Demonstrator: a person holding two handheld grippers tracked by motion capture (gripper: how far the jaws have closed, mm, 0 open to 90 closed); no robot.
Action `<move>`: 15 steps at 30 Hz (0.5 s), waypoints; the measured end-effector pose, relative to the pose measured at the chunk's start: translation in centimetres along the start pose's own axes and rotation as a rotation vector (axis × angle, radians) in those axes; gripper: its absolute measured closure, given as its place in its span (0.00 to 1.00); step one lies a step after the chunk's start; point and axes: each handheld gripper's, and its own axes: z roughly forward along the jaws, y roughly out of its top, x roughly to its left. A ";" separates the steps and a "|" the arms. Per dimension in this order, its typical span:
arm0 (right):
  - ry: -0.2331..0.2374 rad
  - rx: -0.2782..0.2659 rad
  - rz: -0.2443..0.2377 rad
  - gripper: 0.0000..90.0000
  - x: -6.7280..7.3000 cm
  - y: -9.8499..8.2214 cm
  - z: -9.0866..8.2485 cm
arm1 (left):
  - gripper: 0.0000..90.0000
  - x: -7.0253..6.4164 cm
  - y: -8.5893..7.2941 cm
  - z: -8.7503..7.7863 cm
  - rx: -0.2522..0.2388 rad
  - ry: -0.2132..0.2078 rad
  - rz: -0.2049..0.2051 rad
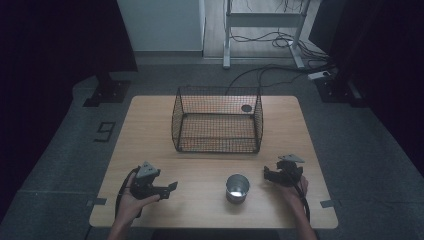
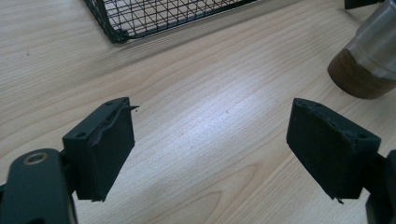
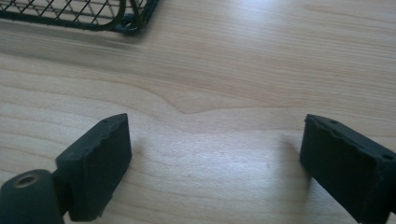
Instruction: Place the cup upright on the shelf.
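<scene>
High view: steel cup waits between two open grippers

High view shows us the metal cup [image 1: 237,188] standing upright on the table [image 1: 150,135], in front of the wire basket [image 1: 217,125] and well apart from it, nearer our edge of the table. We hold the left gripper [image 1: 171,188] to the left of the cup and the right gripper [image 1: 265,173] to its right, both near it, neither touching it.

We judge the cup to be light, stiff and smooth, so its bare steel wall may slip under the pads. It looks empty, as far as we can tell from above. In the left gripper view the cup [image 2: 369,56] has a brown band round its base, which may offer more friction than the polished wall. We would take hold across the body, low on the wall, rather than pinch the thin rim.

Both hands rest low over the table with the forearms coming in from our side. The left gripper points towards the cup; the right one angles in towards the cup and the basket. Left jaws stand wide apart with nothing between them. Right jaws also stand apart and hold nothing; bare wood shows between their pads
</scene>
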 end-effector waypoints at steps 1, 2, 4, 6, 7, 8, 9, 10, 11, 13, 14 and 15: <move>0.003 -0.006 0.005 0.12 -0.1 0.0 -0.1 | 0.17 0.0 0.0 0.0 0.001 -0.002 0.000; 0.008 -0.014 0.013 0.13 -0.2 0.1 -0.3 | 0.17 0.0 0.0 0.1 0.001 -0.001 0.000; 0.018 -0.031 0.020 0.14 -0.4 0.2 -0.8 | 0.17 0.0 0.0 0.1 0.000 0.001 -0.001; 0.027 -0.045 0.022 0.15 -0.4 0.3 -1.3 | 0.17 0.0 0.1 0.0 -0.003 0.002 0.000; 0.028 -0.051 0.022 0.15 -0.4 0.4 -1.5 | 0.17 0.0 0.1 -0.1 -0.006 0.004 -0.002; 0.034 -0.058 0.021 0.15 -0.4 0.4 -1.8 | 0.17 0.0 0.1 -0.1 -0.007 0.004 -0.003; 0.040 -0.067 0.020 0.15 -0.3 0.5 -2.0 | 0.17 0.0 0.1 -0.1 -0.008 0.003 -0.004; 0.043 -0.073 0.017 0.15 -0.3 0.5 -2.2 | 0.17 0.0 0.1 -0.1 -0.008 0.003 -0.004; 0.048 -0.080 0.017 0.15 -0.2 0.6 -2.5 | 0.17 0.0 0.1 -0.2 -0.008 0.004 -0.003; 0.052 -0.086 0.018 0.16 -0.2 0.6 -2.7 | 0.17 0.0 0.1 -0.2 -0.008 0.003 -0.004; 0.063 -0.099 0.014 0.16 -0.1 0.8 -3.2 | 0.17 0.0 0.1 -0.1 -0.006 0.002 -0.003; 0.070 -0.107 0.014 0.16 0.0 0.8 -3.5 | 0.17 0.0 0.0 0.0 -0.006 0.001 -0.003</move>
